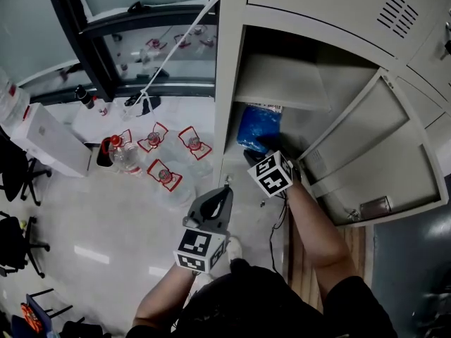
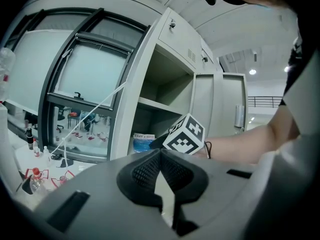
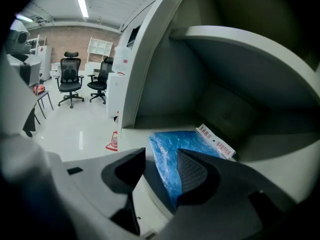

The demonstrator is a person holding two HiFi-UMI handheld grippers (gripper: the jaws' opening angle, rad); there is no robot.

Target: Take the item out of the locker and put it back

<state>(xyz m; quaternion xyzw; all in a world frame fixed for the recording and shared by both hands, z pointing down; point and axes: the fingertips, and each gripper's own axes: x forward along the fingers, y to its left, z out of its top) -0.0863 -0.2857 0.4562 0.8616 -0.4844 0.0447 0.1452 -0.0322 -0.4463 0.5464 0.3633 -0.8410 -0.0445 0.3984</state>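
Observation:
A blue plastic bag (image 1: 255, 125) with a white label strip (image 3: 216, 142) lies on the floor of the grey locker's (image 1: 231, 83) lower compartment, under a shelf (image 1: 278, 82). My right gripper (image 1: 252, 153) reaches into that compartment, its marker cube just outside the opening. In the right gripper view its jaws stand open (image 3: 161, 156) over the bag's (image 3: 186, 140) near edge, and the pads do not press on it. My left gripper (image 1: 224, 191) hangs outside the locker near its left post, shut and empty (image 2: 160, 152). From there I see the bag (image 2: 141, 143) and the right gripper's cube (image 2: 184, 135).
The locker door (image 1: 384, 153) swings open to the right. Several water bottles with red carry handles (image 1: 161, 153) stand on the white floor at the left, under a window. A white box (image 1: 49, 143) sits further left. Office chairs (image 3: 70, 76) stand across the room.

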